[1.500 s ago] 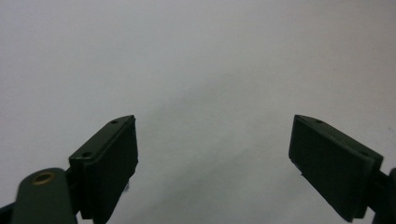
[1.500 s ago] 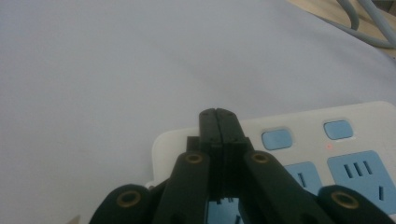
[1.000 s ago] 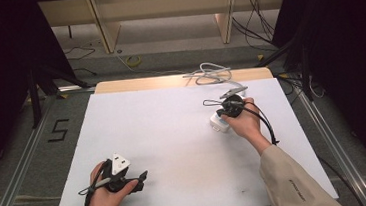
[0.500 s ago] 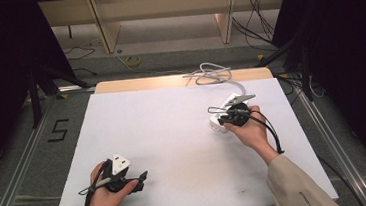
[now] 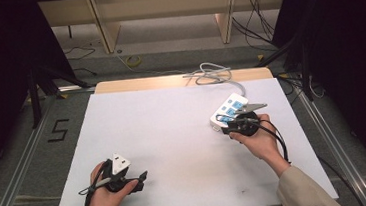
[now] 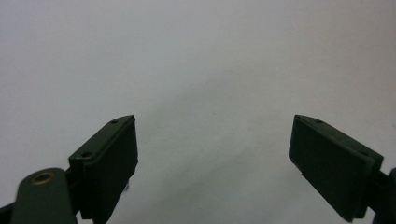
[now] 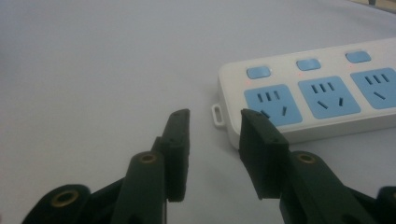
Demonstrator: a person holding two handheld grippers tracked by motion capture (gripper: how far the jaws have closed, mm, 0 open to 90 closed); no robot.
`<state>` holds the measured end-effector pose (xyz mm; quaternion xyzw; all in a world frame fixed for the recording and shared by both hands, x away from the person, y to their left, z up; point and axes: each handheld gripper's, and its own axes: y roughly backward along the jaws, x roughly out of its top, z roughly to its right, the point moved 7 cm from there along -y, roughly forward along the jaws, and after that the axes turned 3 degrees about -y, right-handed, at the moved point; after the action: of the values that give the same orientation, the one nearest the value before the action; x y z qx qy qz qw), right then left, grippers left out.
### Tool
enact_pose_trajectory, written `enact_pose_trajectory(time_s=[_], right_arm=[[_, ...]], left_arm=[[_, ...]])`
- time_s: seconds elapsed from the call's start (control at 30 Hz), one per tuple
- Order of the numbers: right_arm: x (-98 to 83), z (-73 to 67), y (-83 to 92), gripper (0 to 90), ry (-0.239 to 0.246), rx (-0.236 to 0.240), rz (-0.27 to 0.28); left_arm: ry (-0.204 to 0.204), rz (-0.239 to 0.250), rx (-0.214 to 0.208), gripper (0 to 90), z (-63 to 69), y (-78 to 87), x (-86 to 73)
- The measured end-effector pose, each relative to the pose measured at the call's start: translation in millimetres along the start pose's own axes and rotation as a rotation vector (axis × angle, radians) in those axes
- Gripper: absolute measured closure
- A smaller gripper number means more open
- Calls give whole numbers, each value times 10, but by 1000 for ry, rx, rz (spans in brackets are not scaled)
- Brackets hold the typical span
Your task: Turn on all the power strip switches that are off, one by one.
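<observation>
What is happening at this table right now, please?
A person sits at a white table with a two-jaw gripper in each hand. The right gripper is at the near end of a white power strip with blue sockets; its jaws have just been opening, and nothing is between them, so the strip lies free on the table. Its grey cable coils at the far edge. The left gripper rests open over bare table near the front edge, holding nothing.

One camera hangs above the person's side, looking forward and down over the whole table point(image 5: 173, 134). The right gripper's camera sits low, close to the power strip point(image 7: 317, 98), shared with the high view.
</observation>
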<state>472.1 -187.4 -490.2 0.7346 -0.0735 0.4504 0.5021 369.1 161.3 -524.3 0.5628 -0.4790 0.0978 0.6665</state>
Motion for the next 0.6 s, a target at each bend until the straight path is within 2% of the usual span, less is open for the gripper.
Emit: enact_pose_trajectory(time_s=[0.23,0.6], right_arm=[[-143,-99,109,569,28,19,30],[-371,-255,280,537,41,45,99]], left_arm=[[0,1,2,153,-7,-1,-3],[4,-4,2,153,-11,-7,-7]])
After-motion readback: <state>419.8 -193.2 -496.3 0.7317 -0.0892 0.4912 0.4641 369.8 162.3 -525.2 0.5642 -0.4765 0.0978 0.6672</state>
